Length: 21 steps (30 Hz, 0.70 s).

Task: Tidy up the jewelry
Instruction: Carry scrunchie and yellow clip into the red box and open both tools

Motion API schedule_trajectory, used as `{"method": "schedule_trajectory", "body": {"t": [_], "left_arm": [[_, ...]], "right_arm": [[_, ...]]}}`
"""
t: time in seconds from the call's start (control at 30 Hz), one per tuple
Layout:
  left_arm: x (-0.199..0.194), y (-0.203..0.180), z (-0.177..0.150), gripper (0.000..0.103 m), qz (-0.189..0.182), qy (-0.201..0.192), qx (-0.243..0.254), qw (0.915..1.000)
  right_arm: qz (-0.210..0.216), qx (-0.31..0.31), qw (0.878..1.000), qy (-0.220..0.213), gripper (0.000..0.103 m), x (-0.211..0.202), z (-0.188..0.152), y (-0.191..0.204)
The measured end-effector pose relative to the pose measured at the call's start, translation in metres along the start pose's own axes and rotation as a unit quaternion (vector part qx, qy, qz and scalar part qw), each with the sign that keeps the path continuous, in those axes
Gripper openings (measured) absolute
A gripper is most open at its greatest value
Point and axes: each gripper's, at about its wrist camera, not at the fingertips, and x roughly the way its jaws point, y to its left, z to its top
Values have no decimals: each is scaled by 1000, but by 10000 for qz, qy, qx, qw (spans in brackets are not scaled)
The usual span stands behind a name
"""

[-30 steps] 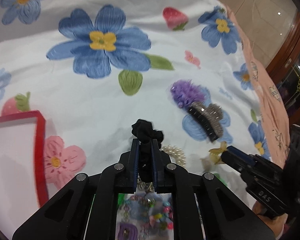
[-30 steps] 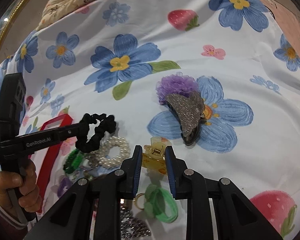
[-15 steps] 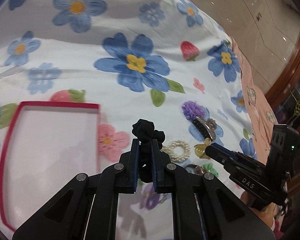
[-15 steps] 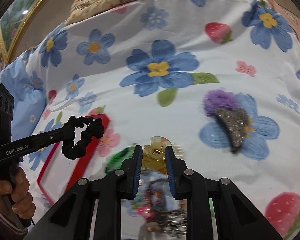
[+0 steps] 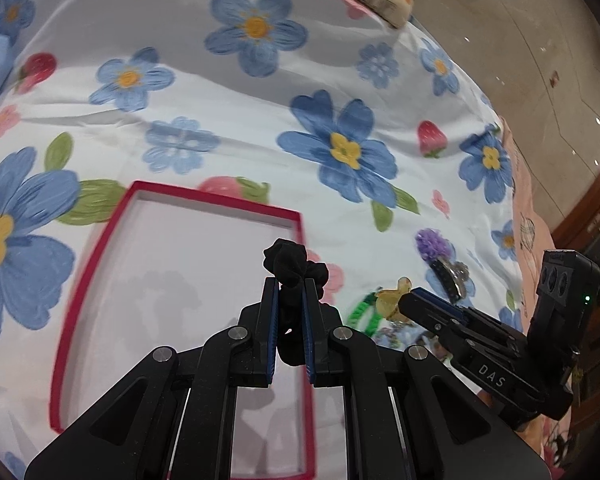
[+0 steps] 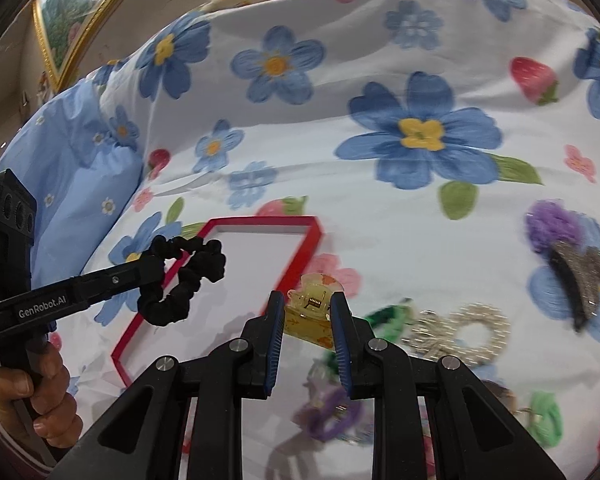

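Note:
My left gripper [image 5: 291, 286] is shut on a black scrunchie [image 5: 290, 266] and holds it above the right edge of the red-rimmed white box [image 5: 100, 240]. In the right wrist view the scrunchie [image 6: 188, 276] hangs over the box's left rim [image 6: 260, 222]. My right gripper [image 6: 307, 300] is shut on a yellow claw clip [image 6: 313, 312], held in the air just right of the box; it also shows in the left wrist view [image 5: 391, 300].
On the flowered bedsheet lie a purple pom hair clip [image 6: 551, 224], a glittery grey claw clip [image 6: 579, 280], a pearl scrunchie [image 6: 471, 332], green hair ties [image 6: 387, 316] and a purple ring [image 6: 331, 420]. A blue pillow [image 6: 72, 152] lies at the left.
Both grippers have moved left with their loads, away from the jewelry pile. The box is now under the left gripper and close to the right one.

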Motion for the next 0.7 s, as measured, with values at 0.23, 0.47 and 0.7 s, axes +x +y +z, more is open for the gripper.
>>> {"method": "schedule_trajectory", "body": {"t": [0.23,0.47,0.7], "left_arm": [[6,39,4,9,255,2,-270,9993],[34,79,19,9,414,147,-469,9979],[67,106,28,9,444,362,-718,9958]], "right_arm": [[254,-286,9992,87,24,29,12,34],[377,-481,9976,313,24,84,25,61],[291,-604,9961,574,24,128,33,65]]}}
